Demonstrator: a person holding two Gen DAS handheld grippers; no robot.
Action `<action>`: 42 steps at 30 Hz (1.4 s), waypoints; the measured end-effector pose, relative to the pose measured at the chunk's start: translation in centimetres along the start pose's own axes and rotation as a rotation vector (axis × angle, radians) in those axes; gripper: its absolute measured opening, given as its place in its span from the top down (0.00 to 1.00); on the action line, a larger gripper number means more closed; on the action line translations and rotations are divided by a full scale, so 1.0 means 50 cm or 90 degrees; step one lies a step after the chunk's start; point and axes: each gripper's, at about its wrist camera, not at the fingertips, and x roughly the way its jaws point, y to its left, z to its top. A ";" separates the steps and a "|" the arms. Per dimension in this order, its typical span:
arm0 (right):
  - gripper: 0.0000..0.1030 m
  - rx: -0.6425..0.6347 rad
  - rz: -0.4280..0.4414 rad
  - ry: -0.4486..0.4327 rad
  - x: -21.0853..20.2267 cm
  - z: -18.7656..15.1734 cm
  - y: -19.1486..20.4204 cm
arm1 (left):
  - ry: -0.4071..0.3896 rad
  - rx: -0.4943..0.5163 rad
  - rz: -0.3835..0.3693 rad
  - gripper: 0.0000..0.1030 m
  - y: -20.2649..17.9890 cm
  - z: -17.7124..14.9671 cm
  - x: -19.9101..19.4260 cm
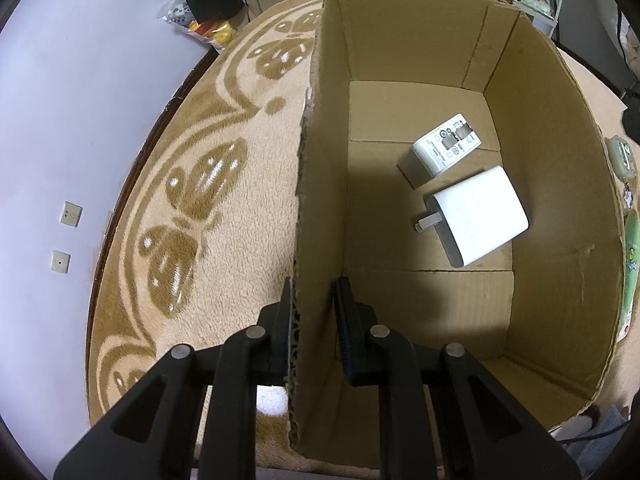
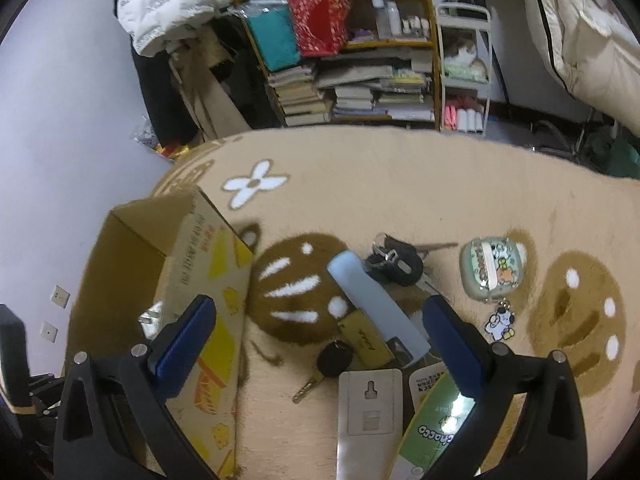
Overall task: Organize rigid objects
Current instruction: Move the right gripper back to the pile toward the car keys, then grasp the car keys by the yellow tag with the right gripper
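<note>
Cardboard, plain brown inside and printed with yellow and orange shapes outside, forms the open box (image 1: 552, 184) that stands on a beige rug (image 1: 208, 208) with brown patterns. Two white plug-in chargers lie on its bottom: one charger with grey printing (image 1: 444, 148) rests on its side toward the far end, and a larger smooth charger (image 1: 478, 214) lies just beside it, its metal prongs pointing left. The left gripper (image 1: 312, 312) has its jaws clamped on the box's left wall, one jaw outside against the corrugated edge and one inside. The chargers sit well ahead of these jaws and to their right. Seen from the right wrist, the right gripper (image 2: 320, 320) hangs with its blue-padded jaws spread wide above a cluster of things on the rug. Between those jaws lie a pale blue cylinder (image 2: 376, 300), a yellow tag (image 2: 366, 340) and a black-headed key (image 2: 330, 362); nearer the camera are a grey hanging plate (image 2: 370, 400) and a green package (image 2: 434, 412). Beyond the jaws rest black keys (image 2: 396, 260) and a small cartoon-printed case (image 2: 492, 270).
</note>
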 end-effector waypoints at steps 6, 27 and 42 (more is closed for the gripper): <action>0.16 -0.006 0.007 0.036 0.032 -0.003 -0.006 | -0.004 0.004 -0.004 0.87 -0.003 -0.002 -0.003; 0.65 0.014 0.029 0.155 0.133 -0.021 -0.023 | -0.004 0.005 -0.004 0.87 0.000 -0.005 -0.007; 0.95 -0.124 -0.077 0.148 0.158 -0.044 0.019 | -0.005 0.010 0.001 0.86 -0.003 -0.004 -0.006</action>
